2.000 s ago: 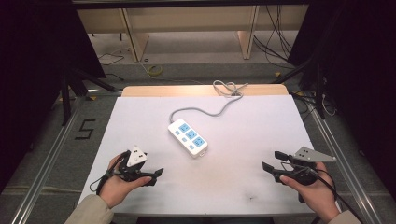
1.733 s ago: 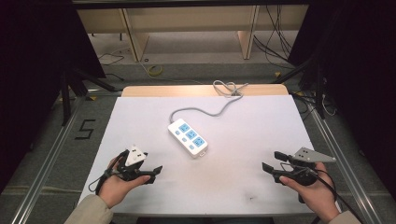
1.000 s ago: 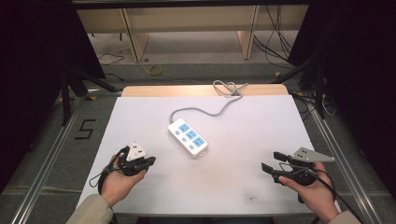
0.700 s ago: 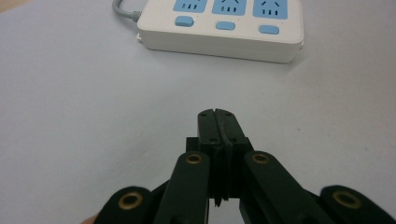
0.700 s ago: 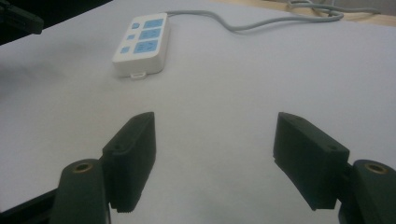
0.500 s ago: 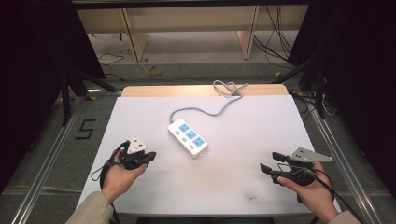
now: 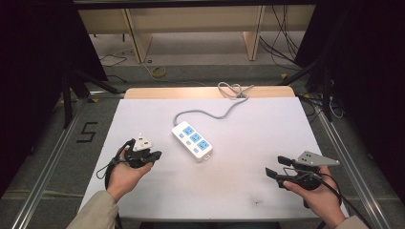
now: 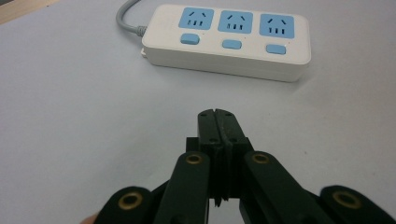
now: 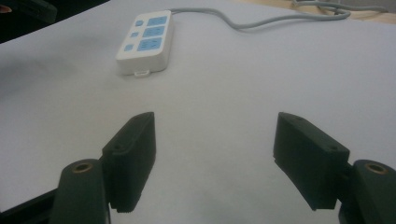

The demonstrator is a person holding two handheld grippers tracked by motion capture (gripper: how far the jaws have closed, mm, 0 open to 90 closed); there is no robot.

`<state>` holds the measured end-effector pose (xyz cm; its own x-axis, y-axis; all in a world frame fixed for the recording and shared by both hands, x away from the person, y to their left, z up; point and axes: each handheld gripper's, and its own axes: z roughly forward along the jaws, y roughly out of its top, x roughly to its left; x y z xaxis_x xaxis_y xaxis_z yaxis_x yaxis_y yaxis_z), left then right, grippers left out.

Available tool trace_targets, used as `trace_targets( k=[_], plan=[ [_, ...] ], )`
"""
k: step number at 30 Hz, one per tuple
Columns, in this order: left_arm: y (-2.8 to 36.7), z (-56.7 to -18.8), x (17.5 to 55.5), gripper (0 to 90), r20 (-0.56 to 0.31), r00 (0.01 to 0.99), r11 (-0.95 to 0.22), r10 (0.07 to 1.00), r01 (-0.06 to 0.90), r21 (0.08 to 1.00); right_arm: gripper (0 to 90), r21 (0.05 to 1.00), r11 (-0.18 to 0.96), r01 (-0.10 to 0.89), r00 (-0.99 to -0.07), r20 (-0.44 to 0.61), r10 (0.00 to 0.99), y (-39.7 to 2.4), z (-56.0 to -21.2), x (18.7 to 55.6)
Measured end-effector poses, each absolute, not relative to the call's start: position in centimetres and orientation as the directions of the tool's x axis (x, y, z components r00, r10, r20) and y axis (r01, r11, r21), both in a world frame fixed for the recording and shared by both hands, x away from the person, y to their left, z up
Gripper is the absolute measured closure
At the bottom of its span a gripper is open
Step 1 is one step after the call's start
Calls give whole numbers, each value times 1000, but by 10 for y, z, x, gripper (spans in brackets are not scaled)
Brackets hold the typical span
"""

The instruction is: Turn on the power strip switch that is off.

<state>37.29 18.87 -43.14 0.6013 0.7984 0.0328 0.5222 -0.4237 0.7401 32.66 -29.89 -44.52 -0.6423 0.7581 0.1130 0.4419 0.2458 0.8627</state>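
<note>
left tongs (image 8: 219,122) pressed together, pinching nothing, near the power strip (image 7: 192,140); right tongs (image 9: 215,158) spread wide over the bare tabletop (image 7: 248,181).

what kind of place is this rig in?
Likely a lab or data-recording bench, not a home: a white-covered table framed by metal rails, black curtains at the sides, loose cables on the floor, and one power strip laid out.
</note>
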Motion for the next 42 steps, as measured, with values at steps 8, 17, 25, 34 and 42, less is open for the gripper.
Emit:
trace_targets(
  k=[8, 17, 25, 34, 42],
  plan=[
    [187, -427, 379, 898, 34, 597, -418, 801, 519, 746, 304, 862, 247, 443, -643, 114, 757, -298, -445, 327],
    [182, -423, 387, 898, 26, 595, -410, 803, 521, 748, 304, 861, 248, 444, -644, 114, 757, -298, -445, 326],
    [179, -419, 394, 898, 20, 595, -404, 804, 521, 752, 304, 861, 249, 444, -645, 115, 755, -298, -445, 326],
    [175, -414, 401, 898, 22, 594, -403, 804, 517, 755, 304, 860, 248, 446, -645, 116, 755, -298, -446, 326],
    [172, -412, 407, 898, 8, 592, -390, 806, 520, 760, 304, 860, 249, 445, -645, 116, 755, -298, -446, 327]
  ],
)
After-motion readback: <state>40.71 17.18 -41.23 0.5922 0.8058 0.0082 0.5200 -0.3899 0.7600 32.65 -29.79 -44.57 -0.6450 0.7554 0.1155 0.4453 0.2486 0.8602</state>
